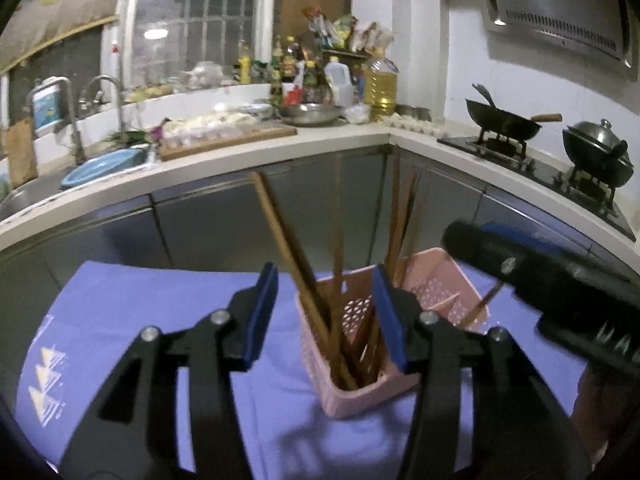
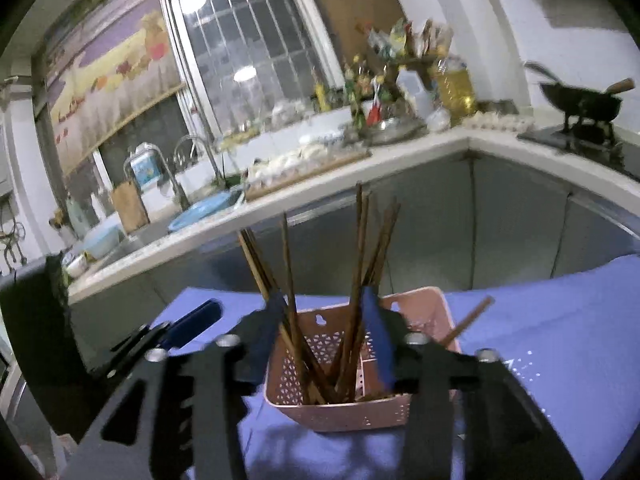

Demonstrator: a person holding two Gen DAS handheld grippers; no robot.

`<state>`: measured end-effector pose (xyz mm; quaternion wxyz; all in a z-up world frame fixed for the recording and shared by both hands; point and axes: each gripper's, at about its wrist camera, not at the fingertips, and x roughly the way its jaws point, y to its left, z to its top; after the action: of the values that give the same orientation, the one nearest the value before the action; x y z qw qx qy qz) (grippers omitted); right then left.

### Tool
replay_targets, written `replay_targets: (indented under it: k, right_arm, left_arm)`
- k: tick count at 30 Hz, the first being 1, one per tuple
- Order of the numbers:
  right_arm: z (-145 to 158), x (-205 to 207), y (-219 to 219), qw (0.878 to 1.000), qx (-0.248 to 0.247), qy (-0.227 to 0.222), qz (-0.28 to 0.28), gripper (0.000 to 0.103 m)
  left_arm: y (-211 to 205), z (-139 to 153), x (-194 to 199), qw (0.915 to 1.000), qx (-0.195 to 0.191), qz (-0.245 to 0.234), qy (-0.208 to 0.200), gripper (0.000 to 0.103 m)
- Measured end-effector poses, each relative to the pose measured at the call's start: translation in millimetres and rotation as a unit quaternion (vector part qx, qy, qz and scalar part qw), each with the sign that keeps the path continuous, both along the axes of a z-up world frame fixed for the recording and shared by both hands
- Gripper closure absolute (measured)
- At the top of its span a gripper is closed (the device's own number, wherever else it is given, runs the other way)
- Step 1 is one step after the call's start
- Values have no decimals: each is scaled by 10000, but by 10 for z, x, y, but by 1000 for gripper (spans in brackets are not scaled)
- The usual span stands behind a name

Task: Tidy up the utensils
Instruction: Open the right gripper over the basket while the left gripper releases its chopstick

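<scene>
A pink perforated basket (image 1: pixel 360 398) (image 2: pixel 340 416) stands on a purple cloth (image 1: pixel 132 312) (image 2: pixel 560 320). Several brown chopsticks (image 1: pixel 280 232) (image 2: pixel 362 240) stand upright and splayed in its near compartment. One more chopstick (image 1: pixel 486 300) (image 2: pixel 468 322) leans out of the far compartment. My left gripper (image 1: pixel 324 276) hangs open just above the basket, its blue pads on either side of the chopsticks without touching them. My right gripper (image 2: pixel 323 298) is open too, straddling the same bundle. Each view catches the other tool at its edge: the right one's black housing (image 1: pixel 540 280), the left one's blue finger (image 2: pixel 196 320).
Behind the cloth runs an L-shaped white counter (image 1: pixel 340 140) over steel cabinet doors. It carries a sink with a blue basin (image 1: pixel 100 166), a wooden board with food (image 1: pixel 228 136), bottles (image 1: pixel 380 84), and two woks on a stove (image 1: pixel 504 122).
</scene>
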<state>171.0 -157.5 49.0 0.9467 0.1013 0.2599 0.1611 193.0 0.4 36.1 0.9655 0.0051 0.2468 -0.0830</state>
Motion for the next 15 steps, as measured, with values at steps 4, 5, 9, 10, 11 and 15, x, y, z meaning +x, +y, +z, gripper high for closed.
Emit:
replay_targets:
  k: [4,5,9,10,11,15]
  right_arm:
    - [132,-404,-52,9994,103,-321,-46,51]
    - [139,-493,-66,9993,150,-352,-48,50]
    - [38,-939,-133,9989,367,-294,-91,47]
    - [-36,-1091,-157,9986,456,-228,-133,47]
    - [-97,-1195,-175,9984,515,-165,-167,46]
    - [-354,-1574,-268,9969,658,180,-393,45]
  left_arm:
    - [106,79,-420,9996,-21,259,-149,46]
    - [138,78,-534,9994,-47,301,-168,46]
    - [241,-2,-960,9985,40,549,-66,42]
    - [257,-35,-1040,9983,65,583,2,41]
    - [276,-79,-1133,9980,95,623,88,40]
    - [324,-214,-1422,9962,269,763,316,39]
